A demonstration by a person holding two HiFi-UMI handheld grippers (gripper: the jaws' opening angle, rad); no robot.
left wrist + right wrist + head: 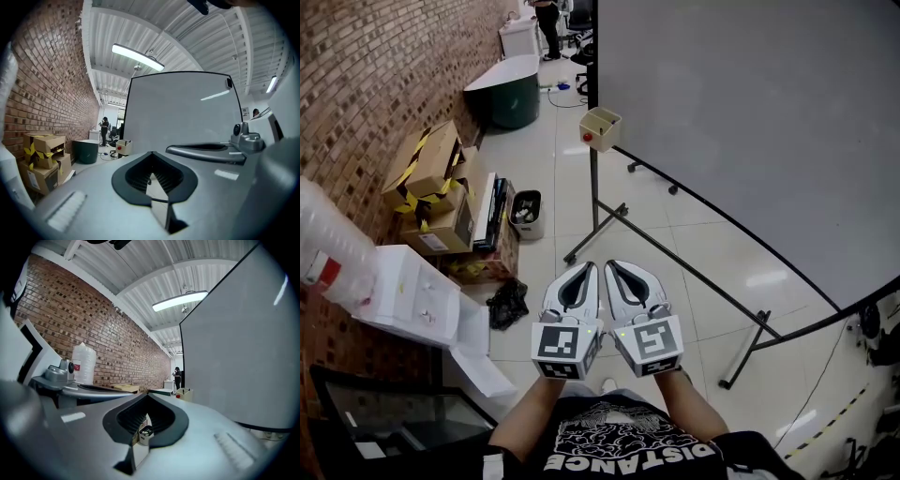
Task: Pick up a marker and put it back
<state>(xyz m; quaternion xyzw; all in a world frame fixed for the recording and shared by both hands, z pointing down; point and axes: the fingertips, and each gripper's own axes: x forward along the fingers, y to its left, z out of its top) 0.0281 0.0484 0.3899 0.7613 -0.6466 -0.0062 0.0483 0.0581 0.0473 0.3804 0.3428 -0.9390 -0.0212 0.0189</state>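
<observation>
A small beige box (600, 128) hangs at the near corner of the whiteboard (750, 112), with a red round spot on its front. The same box (123, 147) shows far ahead in the left gripper view with thin dark sticks standing in it, and again as the box (185, 394) in the right gripper view. No marker can be made out clearly. My left gripper (589, 269) and right gripper (613, 266) are held side by side over the floor, well short of the box, pointing level toward it. The left gripper (150, 153) and the right gripper (147, 394) both have their tips together, with nothing held.
The whiteboard's stand legs (609, 220) spread across the tiled floor ahead. Along the brick wall at left lie cardboard boxes (431, 187), a small bin (526, 214), white boxes (408, 291), a black bag (506, 305) and a dark green tub (511, 94). A person (548, 23) stands far off.
</observation>
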